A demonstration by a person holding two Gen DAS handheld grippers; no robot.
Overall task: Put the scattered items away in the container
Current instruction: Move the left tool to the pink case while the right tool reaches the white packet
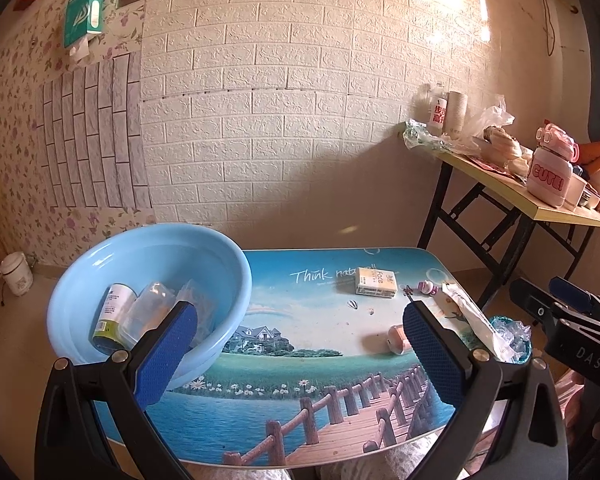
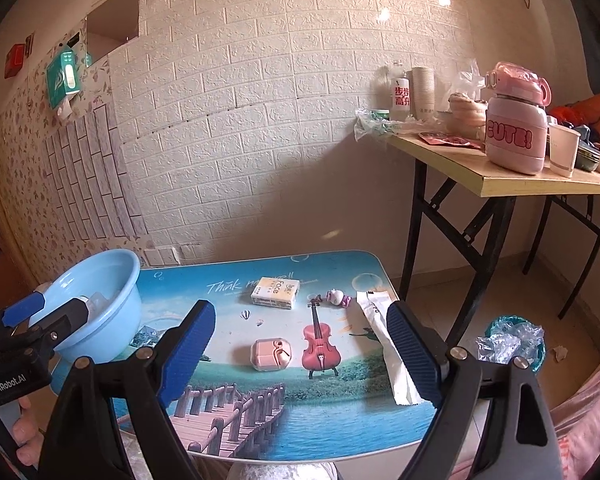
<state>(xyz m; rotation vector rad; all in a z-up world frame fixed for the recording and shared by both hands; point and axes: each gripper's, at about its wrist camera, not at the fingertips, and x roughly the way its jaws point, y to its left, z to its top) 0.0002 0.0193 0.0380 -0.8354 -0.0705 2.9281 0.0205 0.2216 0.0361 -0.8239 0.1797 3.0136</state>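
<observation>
Basin (image 1: 236, 280) sits left on the table (image 2: 228, 412); your right tongs (image 2: 300, 340) and left tongs (image 1: 300, 340) tilt downward, both wide, empty.

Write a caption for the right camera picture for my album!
Open right gripper above small pink case, red violin toy, tissue pack; round blue plastic basin waits.

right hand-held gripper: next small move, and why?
Probably ease the right hand-held gripper forward and down over the small pink case, then close. Its jaws stand open and empty, the case lies loose on the table just ahead between them, and the blue basin already holds items.
</observation>
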